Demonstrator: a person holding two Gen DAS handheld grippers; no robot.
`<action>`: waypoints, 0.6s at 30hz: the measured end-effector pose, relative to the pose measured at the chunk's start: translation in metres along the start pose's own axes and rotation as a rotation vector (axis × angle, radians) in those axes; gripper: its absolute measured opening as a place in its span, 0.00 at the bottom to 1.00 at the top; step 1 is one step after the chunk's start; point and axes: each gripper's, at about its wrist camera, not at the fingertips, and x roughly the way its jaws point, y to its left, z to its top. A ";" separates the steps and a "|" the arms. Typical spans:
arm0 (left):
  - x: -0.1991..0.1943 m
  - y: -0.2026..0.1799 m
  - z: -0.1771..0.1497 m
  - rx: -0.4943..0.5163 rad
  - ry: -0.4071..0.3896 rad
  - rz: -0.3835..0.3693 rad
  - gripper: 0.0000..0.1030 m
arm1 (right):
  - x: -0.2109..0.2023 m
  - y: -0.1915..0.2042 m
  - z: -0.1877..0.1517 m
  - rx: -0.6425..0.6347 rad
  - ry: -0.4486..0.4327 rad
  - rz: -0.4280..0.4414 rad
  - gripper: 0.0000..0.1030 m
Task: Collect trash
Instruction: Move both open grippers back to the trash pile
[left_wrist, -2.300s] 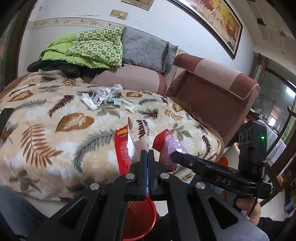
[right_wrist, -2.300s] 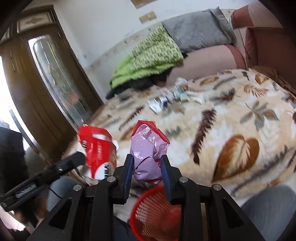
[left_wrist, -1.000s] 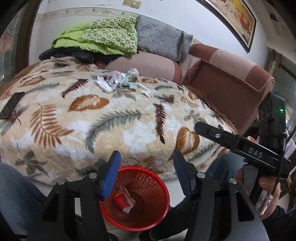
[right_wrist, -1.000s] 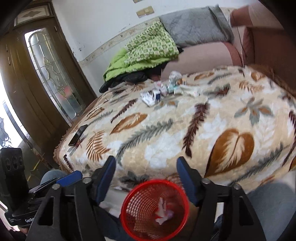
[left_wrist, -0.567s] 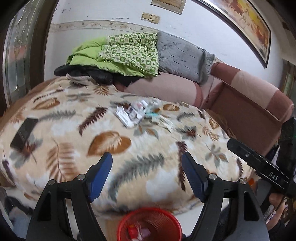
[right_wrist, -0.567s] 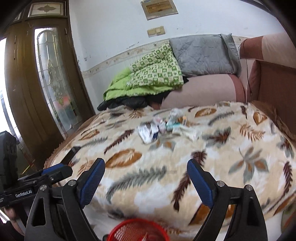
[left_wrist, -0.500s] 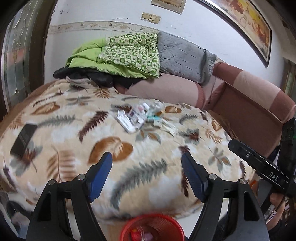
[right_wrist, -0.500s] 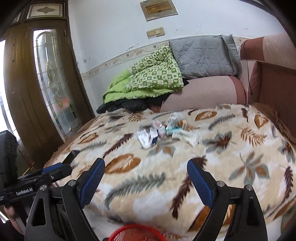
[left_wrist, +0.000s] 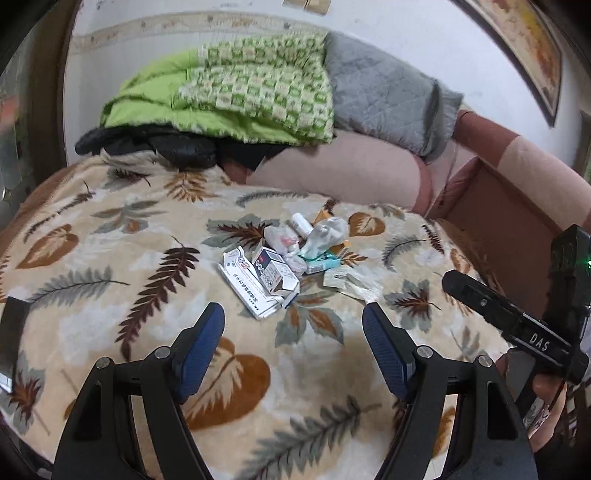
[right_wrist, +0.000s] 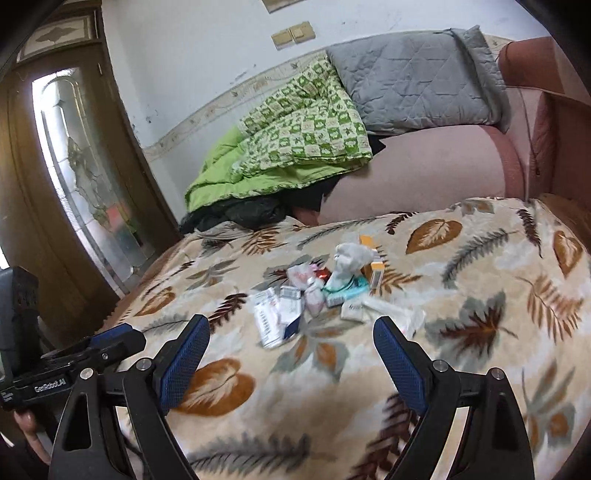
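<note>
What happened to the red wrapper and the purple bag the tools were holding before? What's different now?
Both were let go into the red bin, now out of view. The left tool and right tool opened and moved up toward the trash pile on the leaf blanket. The pile stayed put.

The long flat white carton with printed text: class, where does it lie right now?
The long flat white carton lies on the leaf-patterned blanket, at the left edge of the trash pile, touching the small white box. In the left wrist view it sits ahead of the open left gripper.

Rt tongs (right_wrist: 291, 334) wide apart, empty, above trash pile (right_wrist: 321, 288).
</note>
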 end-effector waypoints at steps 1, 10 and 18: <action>0.014 0.001 0.004 -0.009 0.017 0.001 0.74 | 0.009 -0.004 0.002 0.000 0.010 -0.001 0.90; 0.119 0.005 0.012 -0.048 0.103 0.031 0.74 | 0.097 -0.062 0.003 0.029 0.136 -0.049 0.90; 0.169 0.000 0.008 0.002 0.150 0.052 0.74 | 0.161 -0.108 0.003 0.062 0.209 -0.037 0.88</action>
